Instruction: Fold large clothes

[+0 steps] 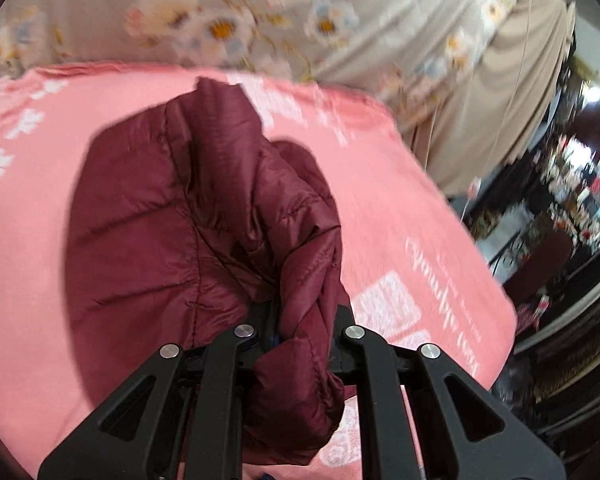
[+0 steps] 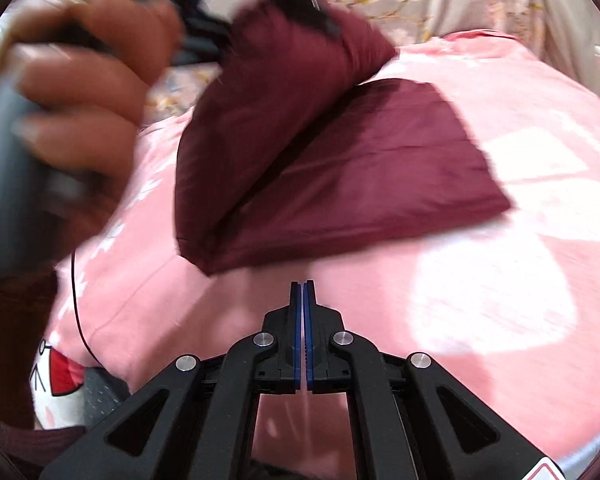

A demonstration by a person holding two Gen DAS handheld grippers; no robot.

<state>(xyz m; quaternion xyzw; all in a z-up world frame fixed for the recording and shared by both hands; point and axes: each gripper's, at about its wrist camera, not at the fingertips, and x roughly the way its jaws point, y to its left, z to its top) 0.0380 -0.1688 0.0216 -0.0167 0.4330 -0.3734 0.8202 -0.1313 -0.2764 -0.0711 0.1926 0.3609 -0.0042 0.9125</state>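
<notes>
Black, our left tongs (image 1: 300, 340) pinch a puffy edge of the dark red jacket (image 1: 188, 216) and hold it up. Our right tongs (image 2: 303, 292) are squeezed together with nothing in them, just beside the jacket's near corner. The rest of the jacket lies on the pink blanket (image 1: 400, 184) on the bed. We think the lifted part should go over the flat part, edges matching. We should lay it down slowly so it does not bunch.
</notes>
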